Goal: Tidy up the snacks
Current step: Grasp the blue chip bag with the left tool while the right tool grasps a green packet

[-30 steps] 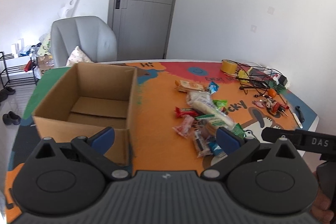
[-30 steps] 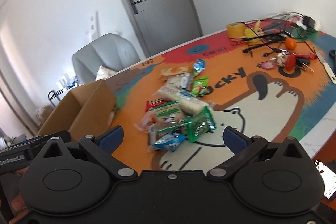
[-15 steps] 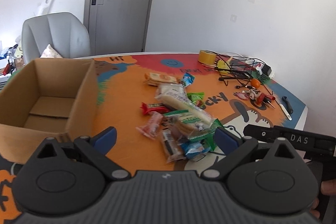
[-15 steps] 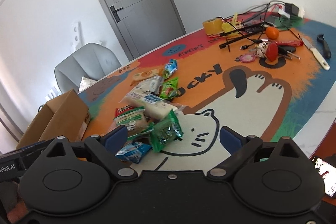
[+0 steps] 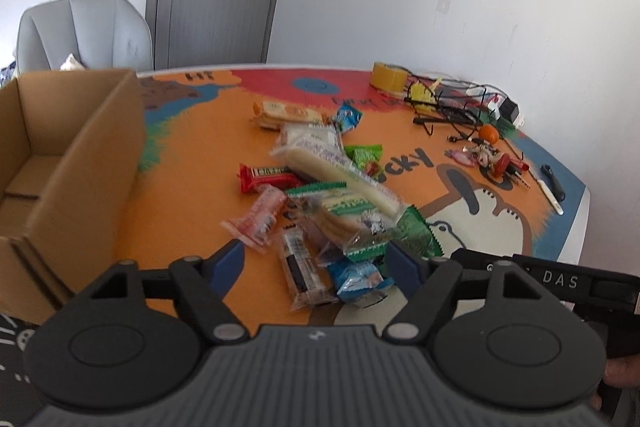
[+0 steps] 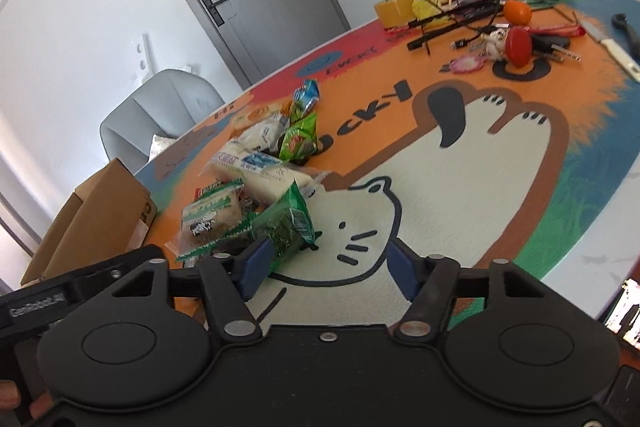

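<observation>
A heap of wrapped snacks [image 5: 320,187] lies mid-table on the cartoon mat: a long white pack [image 5: 340,171], a red bar [image 5: 268,179], a pink pack [image 5: 260,219], a blue pack [image 5: 356,277], a green bag [image 6: 286,227]. An open cardboard box [image 5: 92,155] stands at the left, with nothing visible inside it. My left gripper [image 5: 316,263] is open and empty, just short of the heap's near edge. My right gripper [image 6: 330,263] is open and empty, its left finger beside the green bag.
Far right of the table holds yellow tape [image 5: 388,77], tangled cables [image 5: 452,107], an orange fruit [image 5: 489,134], keys and trinkets [image 5: 488,161] and a knife [image 5: 550,195]. A grey chair [image 5: 84,31] and a door stand behind. The table edge runs at the right.
Both grippers moved in toward the snack heap. The left view swung right, so the box slid to the left edge. Both stay open.
</observation>
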{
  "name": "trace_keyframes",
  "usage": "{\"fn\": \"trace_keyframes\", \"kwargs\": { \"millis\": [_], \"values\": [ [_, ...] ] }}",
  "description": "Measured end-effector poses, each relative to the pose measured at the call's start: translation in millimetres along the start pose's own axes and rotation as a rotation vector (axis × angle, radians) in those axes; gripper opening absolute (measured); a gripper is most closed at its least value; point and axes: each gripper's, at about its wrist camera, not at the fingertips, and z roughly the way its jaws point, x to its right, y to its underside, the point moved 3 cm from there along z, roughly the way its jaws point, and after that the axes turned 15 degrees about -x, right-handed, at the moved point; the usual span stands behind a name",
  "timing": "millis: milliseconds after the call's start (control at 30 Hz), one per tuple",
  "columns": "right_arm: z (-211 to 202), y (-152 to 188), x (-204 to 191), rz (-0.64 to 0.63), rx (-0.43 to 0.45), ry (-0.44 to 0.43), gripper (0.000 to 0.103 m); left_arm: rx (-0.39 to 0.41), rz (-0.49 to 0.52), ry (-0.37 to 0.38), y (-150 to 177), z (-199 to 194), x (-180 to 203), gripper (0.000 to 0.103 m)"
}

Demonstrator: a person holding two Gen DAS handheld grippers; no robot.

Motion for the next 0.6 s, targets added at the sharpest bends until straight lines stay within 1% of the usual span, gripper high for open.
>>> {"fn": "trace_keyframes", "kwargs": {
  "millis": [67, 200, 300, 367, 400, 433, 500, 533, 567, 600],
  "values": [
    [5, -1, 1, -0.002, -0.012, -0.009, 0.062, -0.019, -0.002, 0.013, 0, 6, 0, 0.072],
    [10, -4, -1, -0.022, -0.004, -0.009, 0.062, -0.036, -0.006, 0.020, 1, 12, 1, 0.068],
    [14, -10, -4, -0.034, -0.008, -0.020, 0.059, -0.031, -0.004, 0.032, 1, 11, 2, 0.061],
    [18, -12, -9, -0.052, -0.016, -0.035, 0.055, -0.030, -0.002, 0.049, 1, 10, 3, 0.052],
    [20, -13, -12, -0.063, -0.018, -0.043, 0.054, -0.033, -0.005, 0.058, 1, 10, 3, 0.050],
    [23, -15, -14, -0.076, -0.020, -0.049, 0.052, -0.036, -0.010, 0.064, 1, 12, 3, 0.048],
    [30, -16, -17, -0.091, -0.042, -0.056, 0.045, -0.052, -0.016, 0.064, 1, 16, 4, 0.040],
    [32, -16, -18, -0.098, -0.045, -0.071, 0.038, -0.062, -0.019, 0.067, 1, 19, 4, 0.036],
    [33, -15, -19, -0.105, -0.048, -0.075, 0.032, -0.066, -0.024, 0.073, 1, 20, 5, 0.036],
    [33, -15, -18, -0.103, -0.042, -0.072, 0.031, -0.063, -0.023, 0.072, 1, 20, 6, 0.036]
  ]
}}
